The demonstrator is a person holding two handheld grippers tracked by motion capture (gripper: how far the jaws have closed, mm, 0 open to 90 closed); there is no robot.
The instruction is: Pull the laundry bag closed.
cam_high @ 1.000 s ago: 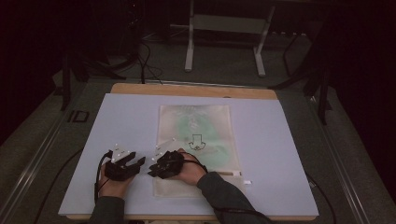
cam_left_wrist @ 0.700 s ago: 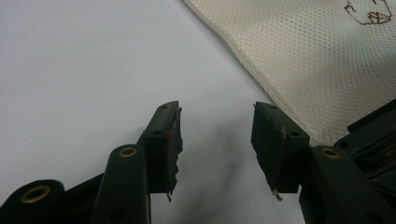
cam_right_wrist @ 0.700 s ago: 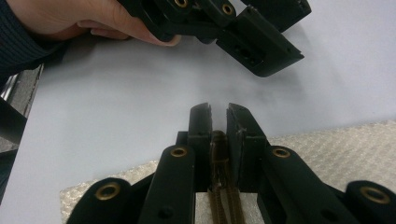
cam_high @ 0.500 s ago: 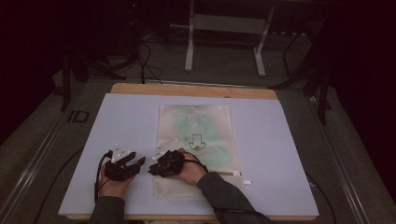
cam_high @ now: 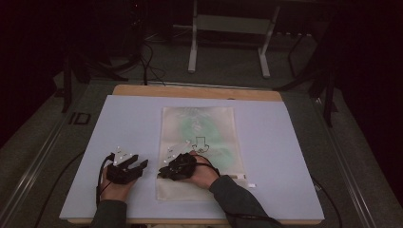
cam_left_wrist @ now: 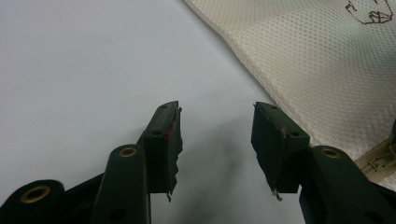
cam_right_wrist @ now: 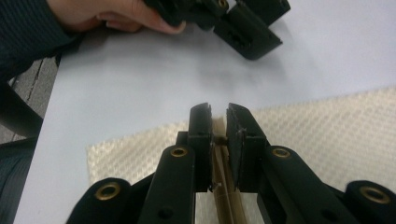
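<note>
Seen from the high view, a mesh laundry bag [cam_high: 198, 152] lies flat down the middle of a pale blue mat [cam_high: 294, 156] that covers a wooden table [cam_high: 142, 90], its near end close to the person's edge of the table. The right gripper [cam_high: 164, 172] sits on the bag's near left corner, while the left gripper [cam_high: 140, 165] rests on bare mat just to the left of the bag, apart from it. Wide bare mat stretches on both sides of the bag, and more beyond its far end.

In the left gripper view, the left gripper [cam_left_wrist: 215, 140] has its jaws spread wide with nothing between them, hovering low over the mat [cam_left_wrist: 84, 70]. The bag's [cam_left_wrist: 317, 60] woven edge runs diagonally from the top centre down to the right, just beside the right-hand jaw; a strip of zip [cam_left_wrist: 380, 158] shows at the far right.

In the right gripper view, the right gripper [cam_right_wrist: 218, 112] has just been closing and now pinches the bag's zip [cam_right_wrist: 222, 158], a tan strip running up between the nearly meeting jaws. The bag [cam_right_wrist: 327, 126] spreads to either side, its edge ending on open mat [cam_right_wrist: 140, 79]. Farther off, the person's left hand [cam_right_wrist: 112, 14] holds the left gripper [cam_right_wrist: 254, 35] on the mat.
</note>
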